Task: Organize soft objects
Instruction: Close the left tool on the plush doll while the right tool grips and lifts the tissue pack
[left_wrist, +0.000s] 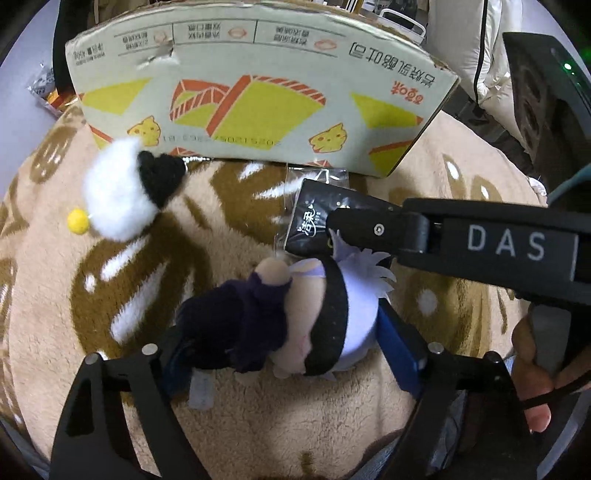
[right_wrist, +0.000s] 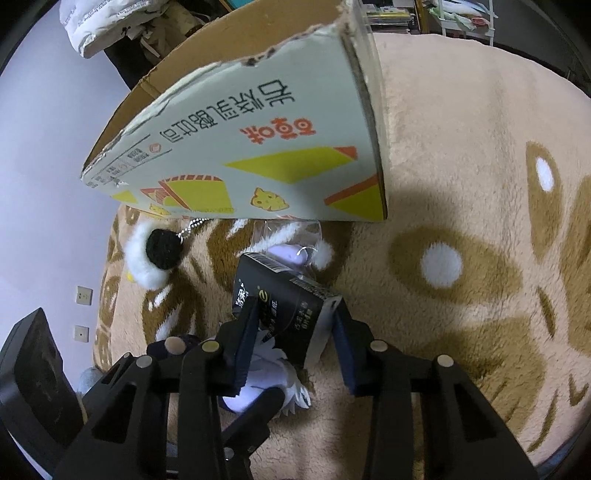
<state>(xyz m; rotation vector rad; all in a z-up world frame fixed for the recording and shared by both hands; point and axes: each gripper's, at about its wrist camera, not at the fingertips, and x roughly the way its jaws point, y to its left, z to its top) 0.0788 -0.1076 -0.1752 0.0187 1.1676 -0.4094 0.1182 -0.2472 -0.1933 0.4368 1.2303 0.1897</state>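
My left gripper is shut on a small plush doll with pale lilac hair, a black blindfold and dark purple clothes, just above the blanket. My right gripper is shut on a black tissue pack; the pack also shows in the left wrist view, just beyond the doll. A white fluffy plush with a black knitted part lies to the left, close to the cardboard box. The box stands at the back; its open top is not visible.
A beige and brown patterned fleece blanket covers the surface. A clear plastic bag lies at the foot of the box. A foil snack packet sits at far left behind the box. White pillows lie at back right.
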